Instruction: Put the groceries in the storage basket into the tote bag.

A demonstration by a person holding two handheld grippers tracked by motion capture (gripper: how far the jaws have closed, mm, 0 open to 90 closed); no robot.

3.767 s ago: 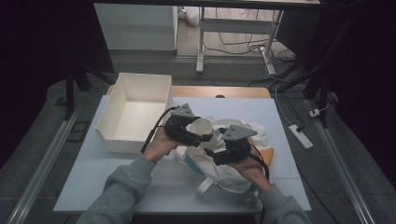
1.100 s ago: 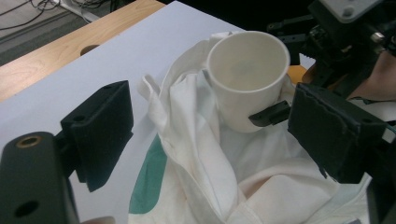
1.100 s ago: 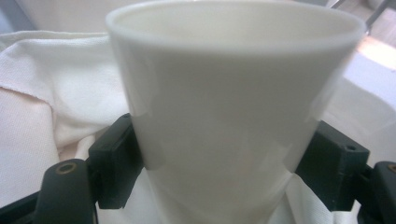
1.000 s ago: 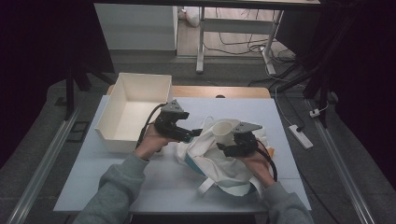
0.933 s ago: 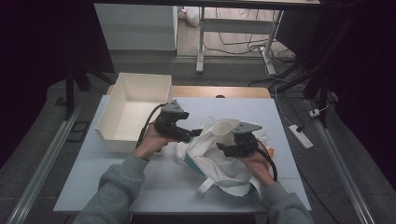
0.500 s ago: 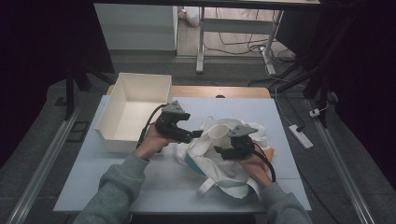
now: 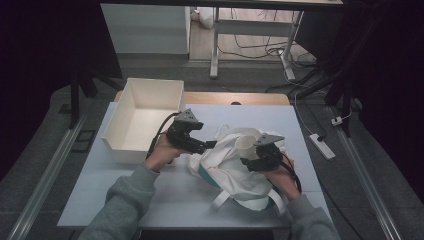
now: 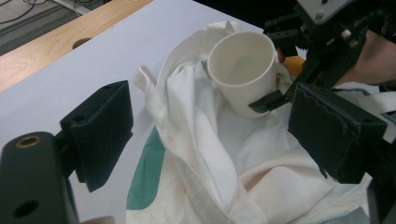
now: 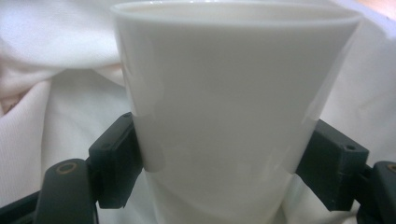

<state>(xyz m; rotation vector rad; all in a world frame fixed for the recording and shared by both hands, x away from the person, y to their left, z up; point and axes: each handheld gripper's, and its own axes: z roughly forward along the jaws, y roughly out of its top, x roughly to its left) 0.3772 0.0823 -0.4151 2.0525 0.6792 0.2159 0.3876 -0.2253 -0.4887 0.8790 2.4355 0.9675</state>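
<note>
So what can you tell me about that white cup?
The plain white, glossy, ceramic-looking cup tapers toward its base and looks empty inside. It is held slightly tilted, mouth up, over the crumpled white cloth bag with a green patch. The right gripper clamps its sides with both black jaws. A handle cannot be made out.

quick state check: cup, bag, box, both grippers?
White ceramic cup: empty, tilted, clamped by its sides above the bag.
White cloth tote bag with green patch: crumpled on the table.
White open-top rectangular box: empty, upright at the table's left.
Left gripper: open, jaws either side of the bag cloth.
Right gripper: shut on the cup.
</note>
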